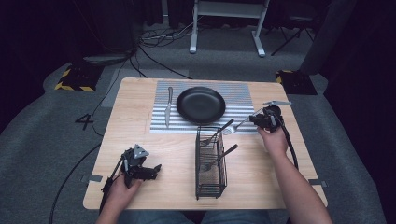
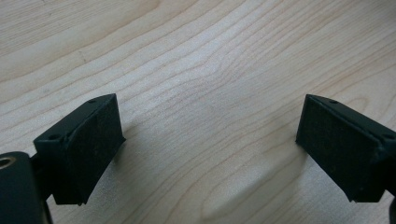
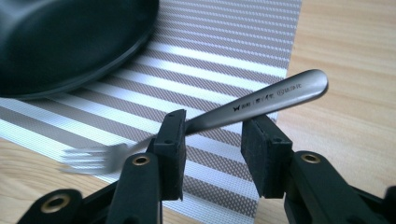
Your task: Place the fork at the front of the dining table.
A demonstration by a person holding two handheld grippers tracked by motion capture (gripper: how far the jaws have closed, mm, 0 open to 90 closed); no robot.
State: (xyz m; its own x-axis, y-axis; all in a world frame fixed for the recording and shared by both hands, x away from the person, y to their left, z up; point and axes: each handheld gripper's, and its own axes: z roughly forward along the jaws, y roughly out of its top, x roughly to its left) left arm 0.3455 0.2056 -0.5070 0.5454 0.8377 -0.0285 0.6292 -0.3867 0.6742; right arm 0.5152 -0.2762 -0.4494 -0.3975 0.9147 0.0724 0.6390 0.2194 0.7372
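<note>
**Fork over the placemat's edge**

The right gripper (image 3: 212, 140) is holding a fork (image 3: 261, 100) crosswise between narrow jaws, tines blurred, above the striped placemat (image 3: 219, 60) just beside the black plate (image 3: 70, 42). The left gripper (image 2: 210, 140) is resting with jaws standing wide (nothing between them) over the wooden table (image 2: 196, 56).

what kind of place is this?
Likely a lab or recording studio, not a dining room: dark curtains, cables on grey carpet, hazard-taped weights, and a staged table.
</note>
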